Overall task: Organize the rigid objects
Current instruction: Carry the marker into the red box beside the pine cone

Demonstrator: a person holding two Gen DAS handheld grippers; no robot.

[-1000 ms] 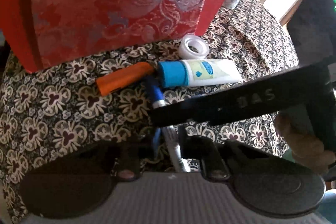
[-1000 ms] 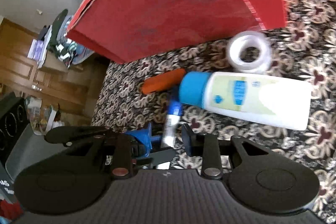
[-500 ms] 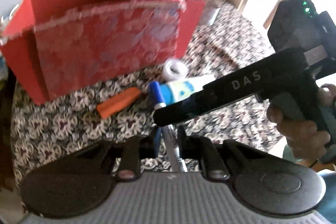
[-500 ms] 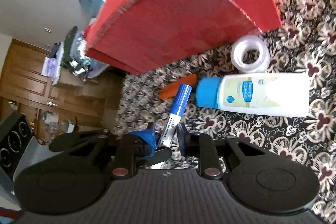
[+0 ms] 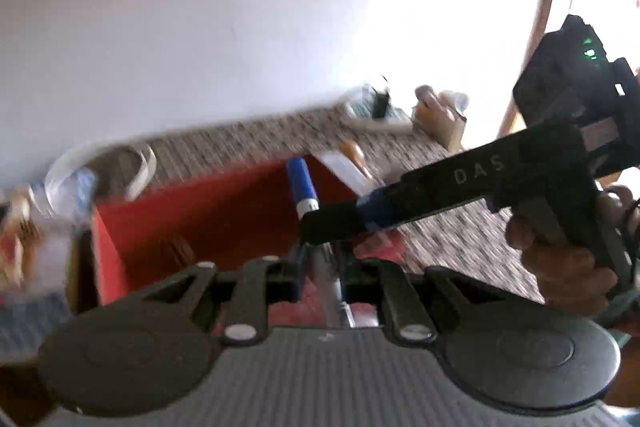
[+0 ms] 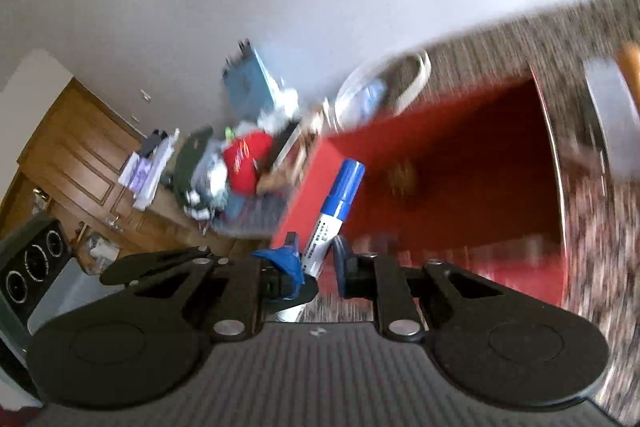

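Both grippers hold one blue-capped marker (image 5: pixel 303 187) above the open red box (image 5: pixel 208 215), its cap pointing out over the box's inside. The left gripper (image 5: pixel 320 259) is closed narrow on the marker's white barrel near its rear end. The right gripper (image 6: pixel 318 259) is also pinched on the barrel, its blue-taped finger (image 6: pixel 286 263) on one side and its dark finger on the other. In the left view the right gripper's black body crosses in front from the right, held by a hand (image 5: pixel 564 263), and it covers the middle of the marker, so only the cap and the rear end show there. The box stands on the desk (image 5: pixel 460 239), which wears a dark flowered cloth. Inside the box, on its red floor, lies a small brown thing (image 6: pixel 404 175), too blurred to name. Behind the box's far wall rests a white looped cord (image 5: pixel 140 163) beside a clear bag or bottle. Just past the box's right wall lie a flat white piece (image 5: pixel 344 167) and an orange-brown thing (image 5: pixel 352 151), both smeared by blur. Farther back along the desk edge stand a small wooden holder (image 5: pixel 440 123) and a white strip with a dark plug. In the right view, beyond the desk, are a heap of clutter with a red item (image 6: pixel 244 163), a wooden cabinet (image 6: pixel 76 151) and a black panel with round dials (image 6: pixel 28 267).
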